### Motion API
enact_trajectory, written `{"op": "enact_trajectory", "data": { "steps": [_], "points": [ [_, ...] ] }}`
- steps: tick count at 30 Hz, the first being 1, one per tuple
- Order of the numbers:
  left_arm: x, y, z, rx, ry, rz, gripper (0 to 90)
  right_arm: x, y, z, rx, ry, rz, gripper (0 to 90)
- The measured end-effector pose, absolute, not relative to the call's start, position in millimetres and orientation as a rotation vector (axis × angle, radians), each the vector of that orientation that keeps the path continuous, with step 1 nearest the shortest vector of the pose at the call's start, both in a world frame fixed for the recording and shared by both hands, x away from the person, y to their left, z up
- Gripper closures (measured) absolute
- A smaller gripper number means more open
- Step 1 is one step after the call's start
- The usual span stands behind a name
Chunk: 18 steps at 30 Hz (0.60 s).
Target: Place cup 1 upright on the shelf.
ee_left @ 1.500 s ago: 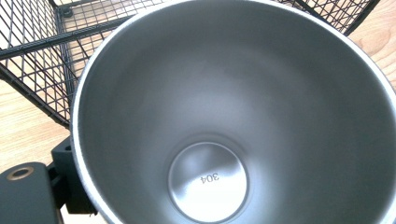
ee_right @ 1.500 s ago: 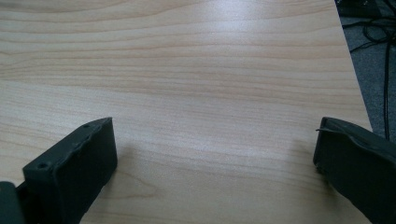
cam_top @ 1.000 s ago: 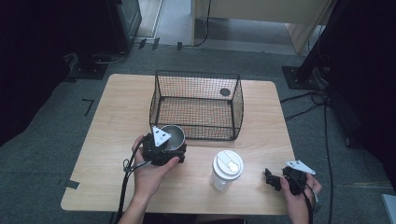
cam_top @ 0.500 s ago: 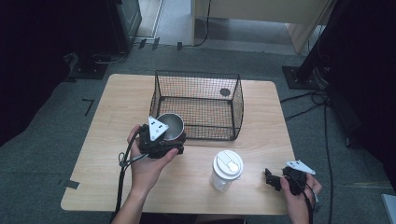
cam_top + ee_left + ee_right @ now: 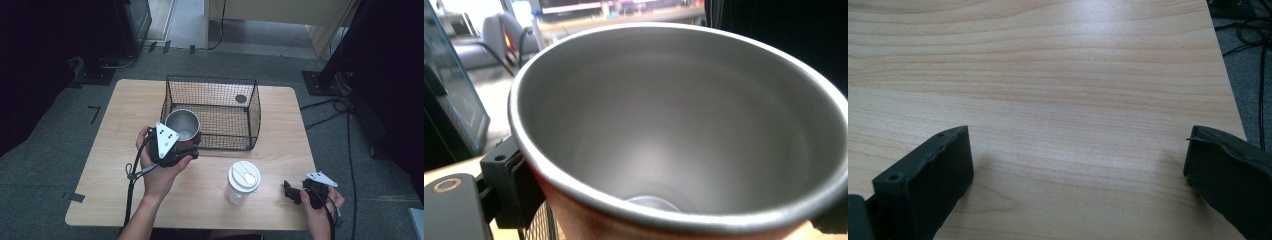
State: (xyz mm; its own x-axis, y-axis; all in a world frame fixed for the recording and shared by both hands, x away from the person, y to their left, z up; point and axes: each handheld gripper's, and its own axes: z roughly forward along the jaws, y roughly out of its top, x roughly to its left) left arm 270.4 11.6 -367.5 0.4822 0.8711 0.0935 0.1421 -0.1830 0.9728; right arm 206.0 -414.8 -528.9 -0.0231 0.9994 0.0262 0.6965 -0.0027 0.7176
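Observation:
A steel cup (image 5: 181, 125) with a red outside is held above the table at the near left corner of the black wire basket (image 5: 216, 110). My left gripper (image 5: 186, 142) is shut on the cup. In the left gripper view the cup's bare steel inside (image 5: 684, 125) faces the camera and looks empty, with a black jaw pad (image 5: 511, 185) against its left side. My right gripper (image 5: 290, 192) rests low at the table's near right corner. Its jaws stand wide apart over bare wood (image 5: 1068, 100), with nothing between the fingers (image 5: 933, 175).
A clear plastic cup with a white lid (image 5: 242, 181) stands on the wooden table (image 5: 120, 115) between the two hands. The basket holds a small dark round thing (image 5: 241, 98) at its far right. Cables (image 5: 345, 110) lie on the floor at the right.
My left gripper has lifted the steel cup and carried it away from me, up to the basket's near left corner. The right gripper has stayed put.

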Motion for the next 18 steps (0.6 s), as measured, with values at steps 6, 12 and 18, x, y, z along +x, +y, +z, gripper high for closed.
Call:
{"op": "enact_trajectory", "data": {
  "steps": [6,12,18],
  "points": [
    [279.3,6.2,-366.9,1.575,0.835,0.893,7.4,206.0,-414.7,-528.9,1.751,1.771,0.777,0.0],
    [293.7,3.5,-367.3,1.533,0.833,0.908,7.3,206.0,-414.7,-528.8,1.752,1.771,0.777,0.0],
    [308.4,0.1,-369.1,1.516,0.854,0.937,7.4,206.0,-414.7,-528.9,1.751,1.771,0.777,0.0]
  ]
}}
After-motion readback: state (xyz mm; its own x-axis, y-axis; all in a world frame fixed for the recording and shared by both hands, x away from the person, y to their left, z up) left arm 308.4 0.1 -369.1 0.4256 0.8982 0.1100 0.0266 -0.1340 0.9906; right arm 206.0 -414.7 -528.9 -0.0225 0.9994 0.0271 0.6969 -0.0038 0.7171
